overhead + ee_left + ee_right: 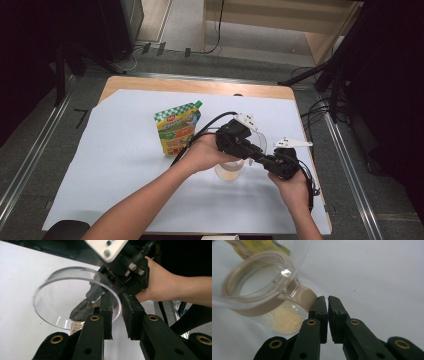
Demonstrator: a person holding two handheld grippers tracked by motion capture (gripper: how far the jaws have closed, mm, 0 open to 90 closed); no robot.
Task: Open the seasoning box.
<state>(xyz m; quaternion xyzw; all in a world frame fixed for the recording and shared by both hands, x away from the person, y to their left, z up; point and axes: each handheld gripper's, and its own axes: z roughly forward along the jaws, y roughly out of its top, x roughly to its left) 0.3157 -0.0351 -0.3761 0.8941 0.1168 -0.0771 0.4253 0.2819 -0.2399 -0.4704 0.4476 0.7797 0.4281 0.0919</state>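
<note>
A clear jar point(229, 171) with a beige collar point(249, 307) stands on the white sheet with pale grains point(287, 321) at its bottom. Its round clear lid point(57, 295) is swung open and stands up. My left gripper point(116, 302) has the lid's rim in the gap between its jaws, one jaw inside the lid and one outside, with space showing between the pads. In the high view the left gripper point(252, 149) and right gripper point(262, 157) meet just above the jar. The right gripper point(327, 300) is shut beside the collar, with nothing seen between its pads.
A green and yellow food pouch point(177, 127) stands behind and left of the jar. The white sheet point(110, 165) covers a wooden table point(200, 86). Cables trail from both grippers. Dark stands and floor cables surround the table.
</note>
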